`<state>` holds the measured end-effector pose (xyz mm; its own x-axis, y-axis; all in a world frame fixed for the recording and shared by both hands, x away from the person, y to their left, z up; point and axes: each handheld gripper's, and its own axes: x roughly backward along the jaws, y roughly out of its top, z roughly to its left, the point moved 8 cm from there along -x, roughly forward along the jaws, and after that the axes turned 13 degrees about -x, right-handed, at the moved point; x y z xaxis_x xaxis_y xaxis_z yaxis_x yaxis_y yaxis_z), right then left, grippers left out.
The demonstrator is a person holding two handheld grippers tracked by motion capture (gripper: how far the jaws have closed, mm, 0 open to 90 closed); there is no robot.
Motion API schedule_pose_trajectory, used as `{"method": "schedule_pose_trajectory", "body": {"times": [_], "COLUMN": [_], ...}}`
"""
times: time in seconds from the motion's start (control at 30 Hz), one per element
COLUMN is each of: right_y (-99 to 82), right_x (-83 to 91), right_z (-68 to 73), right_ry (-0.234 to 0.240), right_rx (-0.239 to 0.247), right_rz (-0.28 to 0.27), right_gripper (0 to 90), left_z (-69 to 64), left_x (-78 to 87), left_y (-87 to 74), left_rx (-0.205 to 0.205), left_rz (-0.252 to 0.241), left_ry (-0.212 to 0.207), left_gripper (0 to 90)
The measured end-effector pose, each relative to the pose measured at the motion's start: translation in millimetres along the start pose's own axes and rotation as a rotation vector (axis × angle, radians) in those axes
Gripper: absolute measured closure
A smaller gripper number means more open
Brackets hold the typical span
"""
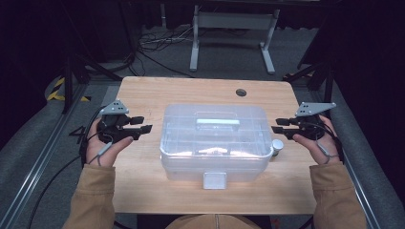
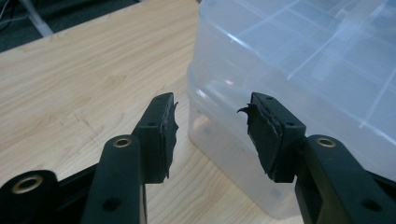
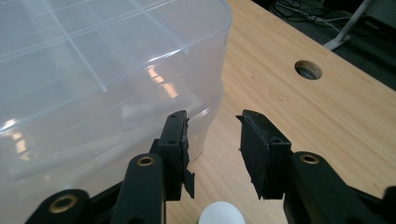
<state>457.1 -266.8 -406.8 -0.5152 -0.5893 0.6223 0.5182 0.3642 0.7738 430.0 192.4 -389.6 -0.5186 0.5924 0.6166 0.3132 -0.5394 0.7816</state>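
The clear plastic box sits at the centre of the desk, its lid down and its latch facing you at the lower middle of the frame. Your left tool and right tool flank it, both partly open and holding nothing. To grip the box's sides well, bring both in level and together, and mind the small white-capped cylinder by the box's right wall.
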Motion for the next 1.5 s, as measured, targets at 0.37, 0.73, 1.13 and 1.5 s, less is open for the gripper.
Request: {"method": "schedule_pose_trajectory", "body": {"times": [0.37,0.73,1.13,1.5], "right_y": [-4.8,-8.0,-15.6,-21.2], "right_x": [4.5,4.1,10.2,17.2], "right_z": [1.5,0.0,-4.5,-6.6], "right_ry": [0.058,0.082,0.092,0.078], "right_rx": [-0.057,-0.094,-0.139,-0.155], "right_rz": [0.011,0.016,0.010,0.006], "right_gripper": [62.7,62.5,60.1,57.2], "left_z": [-2.4,-9.1,-35.8,-50.6], "left_x": [-3.2,4.1,-1.3,-15.6], "left_y": [1.9,16.0,60.3,87.5], "left_rx": [0.021,0.001,-0.111,-0.159], "left_rz": [0.002,-0.019,-0.036,-0.034], "left_ry": [-0.041,-0.069,-0.153,-0.201], "left_gripper": [52.4,53.4,52.4,51.3]}}
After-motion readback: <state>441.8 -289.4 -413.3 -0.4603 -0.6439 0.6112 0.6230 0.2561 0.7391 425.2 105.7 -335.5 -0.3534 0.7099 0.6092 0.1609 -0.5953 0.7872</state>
